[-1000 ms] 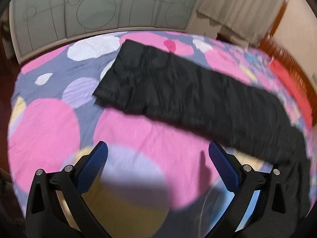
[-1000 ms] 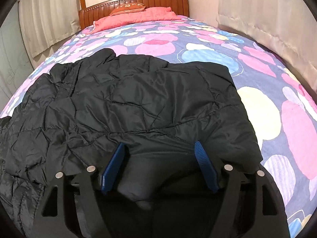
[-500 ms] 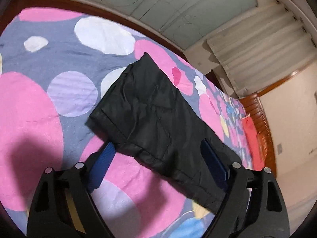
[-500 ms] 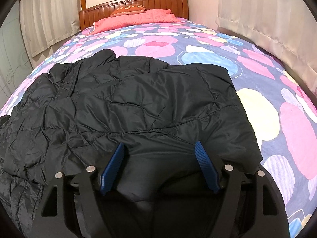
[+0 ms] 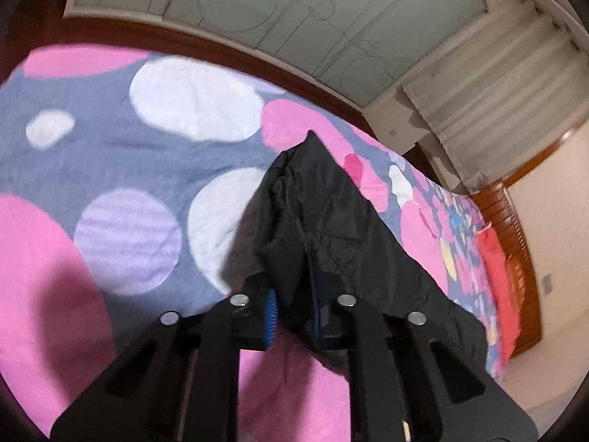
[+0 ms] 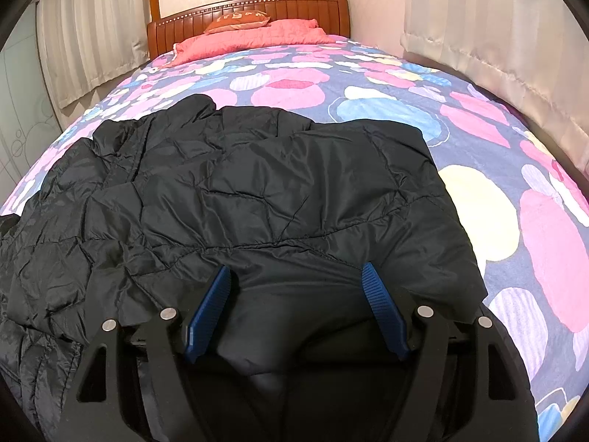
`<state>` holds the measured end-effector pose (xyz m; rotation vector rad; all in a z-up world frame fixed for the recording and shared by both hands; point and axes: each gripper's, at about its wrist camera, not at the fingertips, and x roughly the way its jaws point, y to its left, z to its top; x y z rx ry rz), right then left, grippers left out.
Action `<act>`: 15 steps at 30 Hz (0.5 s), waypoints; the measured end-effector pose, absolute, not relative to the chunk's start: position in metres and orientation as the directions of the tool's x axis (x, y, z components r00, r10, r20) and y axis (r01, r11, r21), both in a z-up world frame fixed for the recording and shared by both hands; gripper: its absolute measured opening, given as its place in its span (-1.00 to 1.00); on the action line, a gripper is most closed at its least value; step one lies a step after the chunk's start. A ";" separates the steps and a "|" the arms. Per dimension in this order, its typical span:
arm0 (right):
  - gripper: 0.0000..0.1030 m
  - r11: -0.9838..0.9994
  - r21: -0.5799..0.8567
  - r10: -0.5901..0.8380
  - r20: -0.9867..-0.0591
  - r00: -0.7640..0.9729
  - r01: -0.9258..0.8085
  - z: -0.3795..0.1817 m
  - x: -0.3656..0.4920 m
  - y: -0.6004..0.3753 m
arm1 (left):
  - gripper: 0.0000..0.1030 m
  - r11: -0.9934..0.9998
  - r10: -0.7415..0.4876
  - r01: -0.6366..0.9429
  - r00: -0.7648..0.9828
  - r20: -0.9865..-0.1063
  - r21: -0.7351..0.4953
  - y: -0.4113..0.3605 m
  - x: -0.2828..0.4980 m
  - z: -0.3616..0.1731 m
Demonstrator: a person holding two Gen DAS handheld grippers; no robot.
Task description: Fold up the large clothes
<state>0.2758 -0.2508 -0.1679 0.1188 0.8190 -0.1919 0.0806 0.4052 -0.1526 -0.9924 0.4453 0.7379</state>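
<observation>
Two grippers on black padded jacket (image 6: 257, 199), spread across spotted bedspread (image 6: 478, 140). Left gripper (image 5: 291, 316) just pinched sleeve (image 5: 324, 221), lifting it. Right gripper (image 6: 298, 309) wide, straddling hem, nothing pinched. Folding barely begun; body still unfolded.

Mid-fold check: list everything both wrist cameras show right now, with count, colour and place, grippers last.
jacket: one, black quilted, spread on the bed; its sleeve is lifted by the left gripper.
bedspread: one, grey-blue with pink, white, yellow and blue circles, covers the bed.
pillows: coral-red, at the headboard.
headboard: one, brown wood, far end.
curtains: cream, along both sides.
wardrobe doors: pale frosted, beyond the bed's foot.
left gripper: black, blue pads, shut on the sleeve.
right gripper: black, blue pads, jaws apart with jacket fabric between.
</observation>
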 end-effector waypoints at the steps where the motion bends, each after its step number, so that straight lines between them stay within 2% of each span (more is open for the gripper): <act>1: 0.42 0.976 0.032 -0.124 -0.734 0.668 0.216 -0.167 0.276 -0.251 | -0.83 0.361 0.365 -0.733 0.680 -0.636 -0.576 0.401 0.083 -0.143; 5: 0.42 0.975 0.034 -0.125 -0.731 0.671 0.218 -0.166 0.275 -0.251 | -0.84 0.490 0.378 -0.689 0.720 -0.583 -0.534 0.376 0.105 -0.112; 9: 0.42 0.975 0.045 -0.117 -0.728 0.675 0.218 -0.166 0.275 -0.253 | -0.84 0.665 0.330 -0.576 0.798 -0.505 -0.475 0.317 0.133 -0.073; 12: 0.42 0.975 0.055 -0.110 -0.726 0.679 0.217 -0.166 0.275 -0.253 | -0.84 0.792 0.230 -0.444 0.853 -0.468 -0.419 0.258 0.162 -0.046; 15: 0.42 0.974 0.067 -0.102 -0.723 0.683 0.216 -0.166 0.274 -0.255 | -0.84 0.864 0.112 -0.330 0.863 -0.493 -0.380 0.199 0.194 -0.033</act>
